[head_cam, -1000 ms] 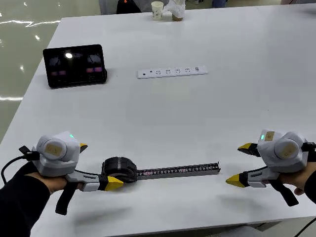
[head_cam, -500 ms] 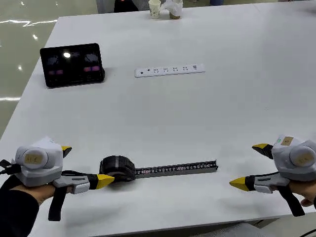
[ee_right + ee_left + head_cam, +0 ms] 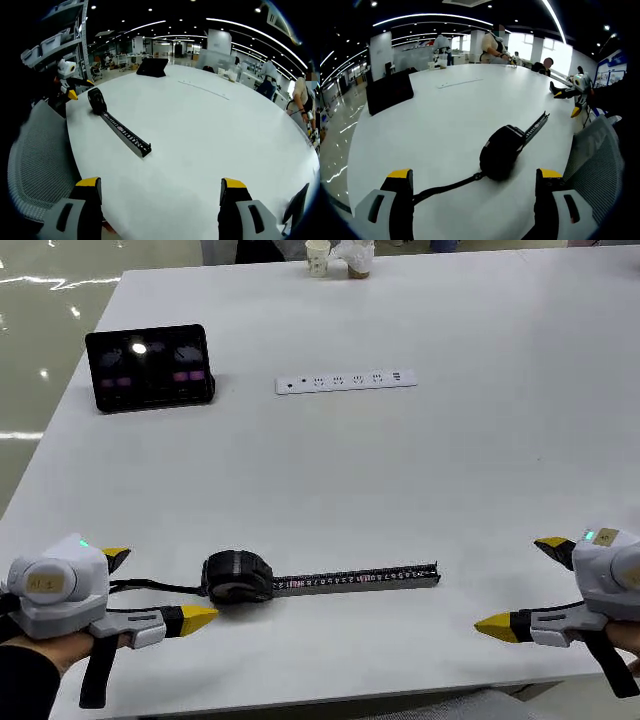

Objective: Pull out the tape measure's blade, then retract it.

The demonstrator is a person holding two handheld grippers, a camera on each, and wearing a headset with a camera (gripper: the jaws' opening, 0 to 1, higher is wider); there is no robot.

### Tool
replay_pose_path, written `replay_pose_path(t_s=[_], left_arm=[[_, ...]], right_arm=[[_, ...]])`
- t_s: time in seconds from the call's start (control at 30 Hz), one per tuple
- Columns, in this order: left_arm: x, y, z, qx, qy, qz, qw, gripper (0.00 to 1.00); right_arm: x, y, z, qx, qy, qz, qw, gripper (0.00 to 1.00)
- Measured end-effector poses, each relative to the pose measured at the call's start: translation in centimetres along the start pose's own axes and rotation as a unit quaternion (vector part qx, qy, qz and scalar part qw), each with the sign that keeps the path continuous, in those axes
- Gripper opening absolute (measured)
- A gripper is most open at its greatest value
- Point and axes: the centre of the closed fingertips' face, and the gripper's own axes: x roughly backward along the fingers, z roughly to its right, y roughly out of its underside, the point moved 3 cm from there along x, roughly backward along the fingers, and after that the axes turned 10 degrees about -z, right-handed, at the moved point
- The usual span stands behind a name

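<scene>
Two tongs (image 3: 160,585) (image 3: 517,583), one tape measure (image 3: 238,576), one tablet (image 3: 150,367), one power strip (image 3: 345,381)

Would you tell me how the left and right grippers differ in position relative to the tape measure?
The left gripper sits close to the tape measure's case, while the right gripper is well clear of the blade tip. The case's black strap runs between the left gripper's fingers; nothing lies between the right gripper's. Both are open, holding nothing.

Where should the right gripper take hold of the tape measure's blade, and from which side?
Probably the blade's free end, from the right: the blade lies flat and points away from the case toward the open right gripper, so its tip is the nearest part.
</scene>
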Motion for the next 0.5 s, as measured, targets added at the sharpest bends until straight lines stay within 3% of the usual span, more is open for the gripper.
replay_pose_path(t_s=[0.3, 0.5], left_arm=[[0.4, 0.3, 0.2, -0.035, 0.007, 0.007, 0.9993, 0.99], [0.5, 0.6, 0.2, -0.041, 0.006, 0.005, 0.9991, 0.99]], right_arm=[[0.9, 1.3, 0.2, 0.005, 0.003, 0.002, 1.0000, 0.99], [1.2, 1.7, 0.1, -0.002, 0.005, 0.003, 1.0000, 0.99]])
